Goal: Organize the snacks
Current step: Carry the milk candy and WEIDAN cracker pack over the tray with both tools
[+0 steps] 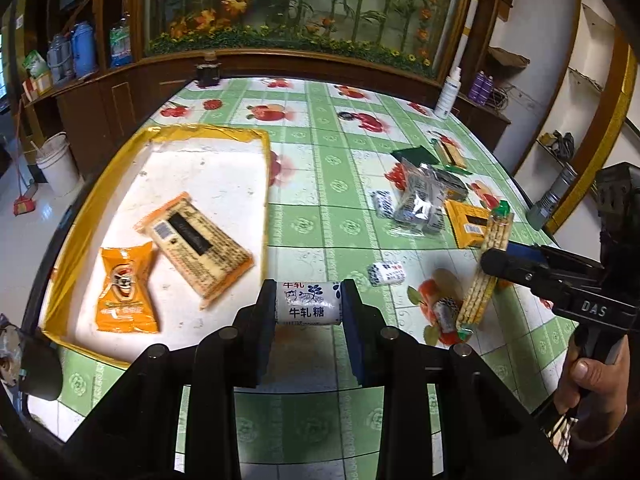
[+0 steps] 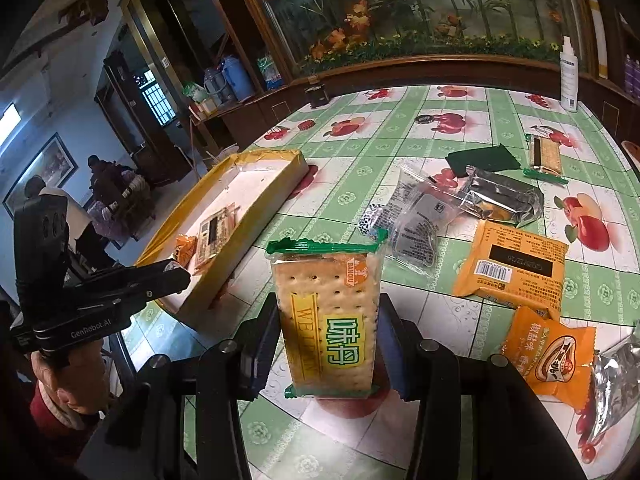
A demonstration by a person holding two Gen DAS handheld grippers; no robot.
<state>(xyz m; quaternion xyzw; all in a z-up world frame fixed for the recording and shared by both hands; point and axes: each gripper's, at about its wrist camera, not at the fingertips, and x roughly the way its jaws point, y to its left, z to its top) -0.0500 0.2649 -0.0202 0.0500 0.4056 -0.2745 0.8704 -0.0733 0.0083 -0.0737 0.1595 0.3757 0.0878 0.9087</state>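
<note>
My left gripper [image 1: 308,304] is shut on a white nougat candy [image 1: 308,303], held just right of the yellow-rimmed white tray [image 1: 224,160]. The tray holds an orange snack pack [image 1: 125,288] and a tan cracker pack [image 1: 198,246]. My right gripper [image 2: 328,332] is shut on a cracker pack [image 2: 326,316] with green ends, lifted above the table. The right gripper also shows in the left wrist view [image 1: 490,262], holding the cracker pack [image 1: 480,288] edge-on. The left gripper shows in the right wrist view [image 2: 182,276] at the tray's [image 2: 256,208] near end.
Loose snacks lie on the green fruit-print tablecloth [image 1: 320,200]: nougat candies [image 1: 386,273], clear and silver packs [image 2: 500,196], orange packs [image 2: 516,260], a dark green pack [image 2: 484,158]. A white spray bottle [image 2: 569,76] and a dark jar [image 1: 208,72] stand at the far edge.
</note>
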